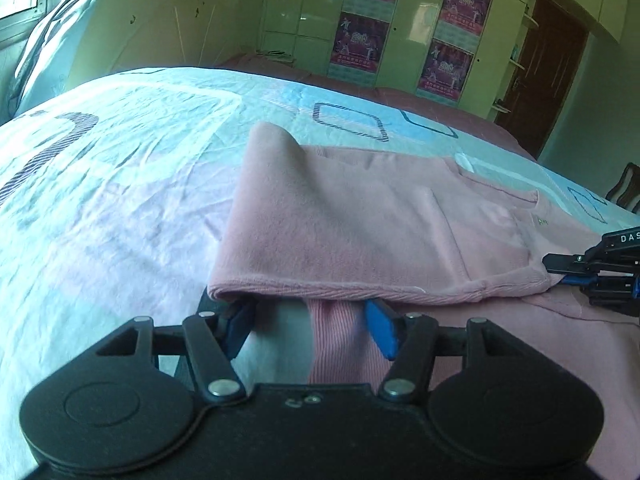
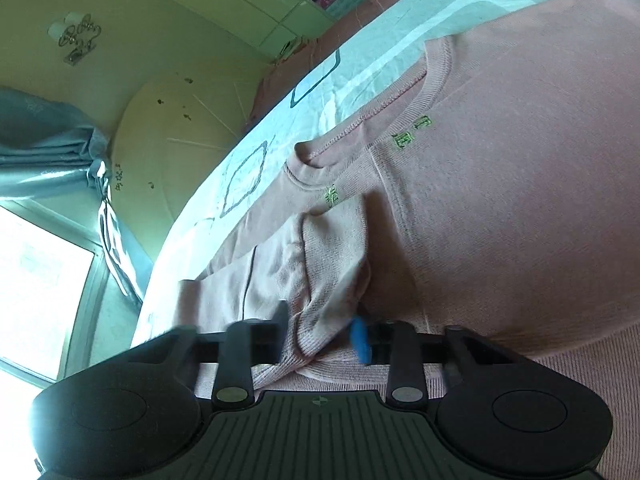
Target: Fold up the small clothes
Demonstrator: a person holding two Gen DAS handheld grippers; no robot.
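Observation:
A pink sweatshirt [image 1: 360, 220] lies on the bed, its left side and sleeve folded over the body. My left gripper [image 1: 308, 320] is open; its blue pads [image 1: 382, 330] straddle the ribbed hem under the folded edge. My right gripper [image 2: 320, 332] holds the ribbed sleeve cuff [image 2: 320, 280] between its fingers, over the sweatshirt's chest [image 2: 520, 200] near the green embroidered letters [image 2: 404, 140]. The right gripper also shows at the right edge of the left wrist view [image 1: 592, 268], at the fold's corner.
The bedsheet [image 1: 120, 200] is pale with blue and pink squares and stretches left and far. A pillow [image 1: 52, 52] stands at the back left. Cupboards with posters [image 1: 360, 40] and a brown door [image 1: 548, 68] line the far wall. A window with a grey curtain [image 2: 52, 152] is left.

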